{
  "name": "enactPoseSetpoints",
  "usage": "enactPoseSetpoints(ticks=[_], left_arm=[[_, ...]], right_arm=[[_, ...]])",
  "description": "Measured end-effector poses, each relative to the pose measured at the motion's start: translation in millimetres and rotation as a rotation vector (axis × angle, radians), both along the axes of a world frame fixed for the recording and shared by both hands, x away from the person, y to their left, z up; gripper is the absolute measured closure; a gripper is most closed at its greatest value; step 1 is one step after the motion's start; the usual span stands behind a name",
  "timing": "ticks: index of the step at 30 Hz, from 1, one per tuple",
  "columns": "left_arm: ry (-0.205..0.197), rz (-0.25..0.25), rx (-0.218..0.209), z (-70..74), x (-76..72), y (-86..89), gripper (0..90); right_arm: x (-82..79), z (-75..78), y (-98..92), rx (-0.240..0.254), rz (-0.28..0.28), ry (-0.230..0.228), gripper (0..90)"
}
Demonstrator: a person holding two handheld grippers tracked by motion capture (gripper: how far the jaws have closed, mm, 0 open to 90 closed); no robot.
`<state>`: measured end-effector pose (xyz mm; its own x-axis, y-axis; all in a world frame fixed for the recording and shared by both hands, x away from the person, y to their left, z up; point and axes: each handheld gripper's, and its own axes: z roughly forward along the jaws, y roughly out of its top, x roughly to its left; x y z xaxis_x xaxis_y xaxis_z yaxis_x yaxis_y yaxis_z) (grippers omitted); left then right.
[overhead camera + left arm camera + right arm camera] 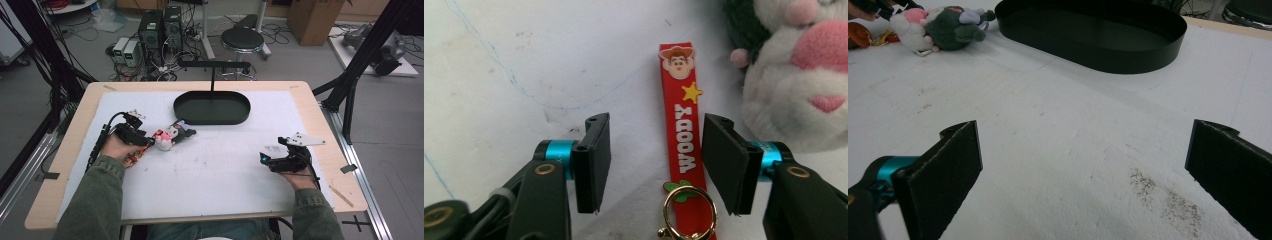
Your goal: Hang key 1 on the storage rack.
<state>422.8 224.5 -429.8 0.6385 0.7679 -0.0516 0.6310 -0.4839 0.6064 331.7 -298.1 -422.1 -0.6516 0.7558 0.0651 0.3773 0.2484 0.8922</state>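
Left gripper (654, 165) straddles one red strap (685, 135) near the tabletop's left edge, jaws half spread and not yet touching it, likely lined up to pinch it. One plush (170, 136) lies just beside; one black tray (212, 108) sits toward the far edge. Right gripper (1083, 165) rests wide open, idle, near the right edge.

Even, soft indoor light, faint shadows on the white mat, close-up views slightly soft, high view low-resolution
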Motion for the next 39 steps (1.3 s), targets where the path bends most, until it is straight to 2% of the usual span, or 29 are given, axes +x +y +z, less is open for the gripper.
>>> enactPoseSetpoints(ticks=[1, 2, 3, 4, 5, 6, 12, 17, 20, 22, 24, 29, 31, 33, 34, 35, 37, 39], left_arm=[[0.0, -0.013, 0.001, 0.5, -0.8, -0.3, 51.3], [0.001, -0.026, -0.001, 0.6, -1.5, -0.9, 59.0], [-0.001, -0.032, -0.004, 0.6, -2.4, -1.8, 59.0], [0.003, -0.045, -0.011, 0.8, -2.8, -1.9, 69.6], [0.014, -0.059, -0.03, 0.7, -2.9, -2.1, 73.6], [0.015, -0.061, -0.021, 1.0, -3.2, -2.4, 74.7], [0.031, -0.056, -0.069, -0.7, -1.3, 2.1, 76.0], [0.03, -0.053, -0.068, -0.1, -1.0, 3.9, 76.3], [0.044, -0.046, -0.077, 1.0, -1.1, 6.5, 76.3], [0.033, -0.047, -0.077, 3.7, -2.1, 8.2, 76.3], [0.026, -0.037, -0.103, 10.0, -3.9, 12.3, 76.3], [0.021, -0.033, -0.131, 21.5, -7.8, 20.0, 76.4], [0.001, -0.026, -0.148, 28.9, -11.4, 24.0, 76.4], [-0.015, -0.025, -0.183, 36.7, -14.2, 28.9, 76.5], [-0.018, -0.029, -0.177, 41.8, -15.3, 31.2, 76.6], [-0.039, -0.021, -0.163, 47.5, -16.6, 32.4, 86.7], [-0.05, -0.024, -0.186, 59.6, -17.6, 34.2, 86.7], [-0.062, -0.04, -0.182, 70.7, -19.0, 34.0, 86.7]], right_arm=[[0.4, -0.1, 0.0, -0.003, 0.001, -0.004, 0.7], [0.2, 0.0, 0.5, -0.004, -0.001, -0.002, 0.7], [0.2, 0.0, 0.5, -0.004, -0.001, -0.002, 0.7], [-0.4, 0.1, 1.0, -0.004, 0.0, 0.005, 0.7], [-0.4, 0.1, 1.1, -0.006, -0.001, 0.004, 0.7], [0.0, -0.1, 1.0, -0.011, 0.003, 0.0, 0.7], [-0.2, -0.3, 1.4, -0.016, 0.003, 0.003, 0.7], [-0.1, -0.5, 1.4, -0.018, 0.003, 0.005, 0.7], [-0.3, -0.4, 1.4, -0.019, 0.003, 0.003, 0.7], [-0.3, -0.3, 1.4, -0.018, 0.002, 0.003, 0.7], [-0.3, -0.3, 1.4, -0.018, 0.003, 0.003, 0.7], [-0.2, -0.4, 1.4, -0.017, 0.003, 0.002, 0.7], [-0.2, -0.3, 1.6, -0.016, 0.003, 0.004, 0.7], [0.0, -0.5, 1.7, -0.017, 0.003, 0.005, 0.7], [0.6, -0.6, 1.6, -0.02, 0.004, -0.001, 0.7], [0.5, -0.6, 1.8, -0.019, 0.003, 0.0, 0.7], [0.9, -0.6, 2.1, -0.019, 0.006, -0.005, 0.7], [0.6, -0.6, 2.6, -0.015, 0.006, 0.004, 0.7]])
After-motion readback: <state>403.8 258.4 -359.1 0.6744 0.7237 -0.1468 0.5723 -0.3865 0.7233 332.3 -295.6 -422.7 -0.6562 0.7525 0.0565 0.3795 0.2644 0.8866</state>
